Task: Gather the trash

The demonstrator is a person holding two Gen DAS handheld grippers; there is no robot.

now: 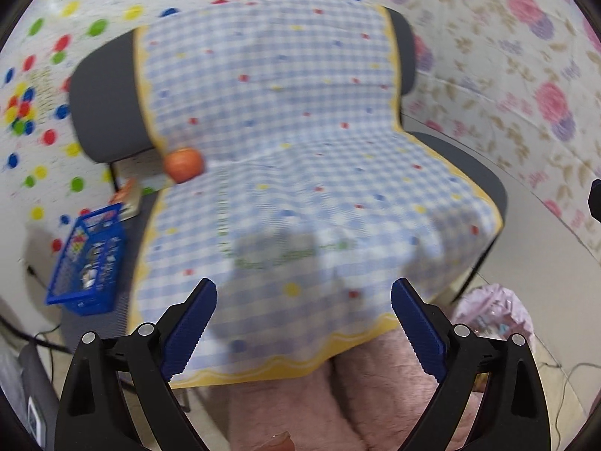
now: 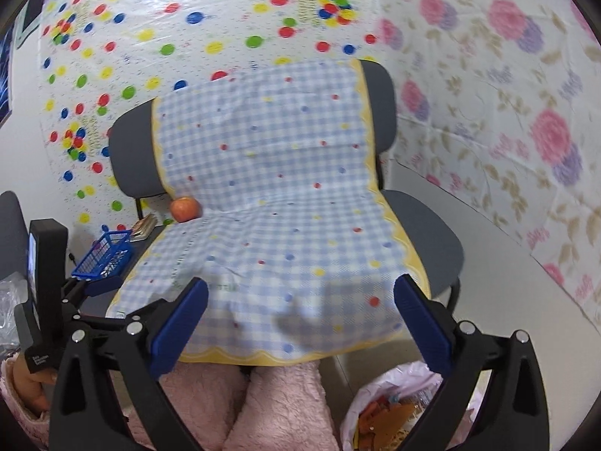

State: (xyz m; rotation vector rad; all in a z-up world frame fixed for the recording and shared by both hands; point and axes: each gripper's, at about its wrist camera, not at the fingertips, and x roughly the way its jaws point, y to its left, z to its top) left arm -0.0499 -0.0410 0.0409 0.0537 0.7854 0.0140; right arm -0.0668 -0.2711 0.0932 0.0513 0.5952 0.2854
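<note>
Left wrist view: the left gripper (image 1: 303, 323) hangs with jaws spread wide and nothing between them, facing a chair (image 1: 101, 112) draped in a checked cloth (image 1: 300, 150). An apple (image 1: 183, 164) sits at the seat's back left corner. The pink trash bag (image 1: 496, 314) is partly hidden behind a finger; the blue basket (image 1: 88, 263) is blurred.

Right wrist view: the right gripper (image 2: 300, 321) is likewise spread and empty. The trash bag (image 2: 390, 409) lies on the floor low right, cut off, its orange contents hard to identify.

Covered chair, fruit and basket against patterned walls

A grey chair (image 2: 424, 225) draped with a blue-checked cloth (image 2: 270, 203) fills the centre. An orange-red fruit (image 2: 185, 209) sits at the seat's 9 o'clock edge, where back meets seat. A blue basket (image 1: 88, 259) lies at 8 o'clock beside it. Dotted sheeting (image 2: 210, 26) hangs at 12 o'clock, floral sheeting (image 2: 507, 86) at 2 o'clock.
</note>
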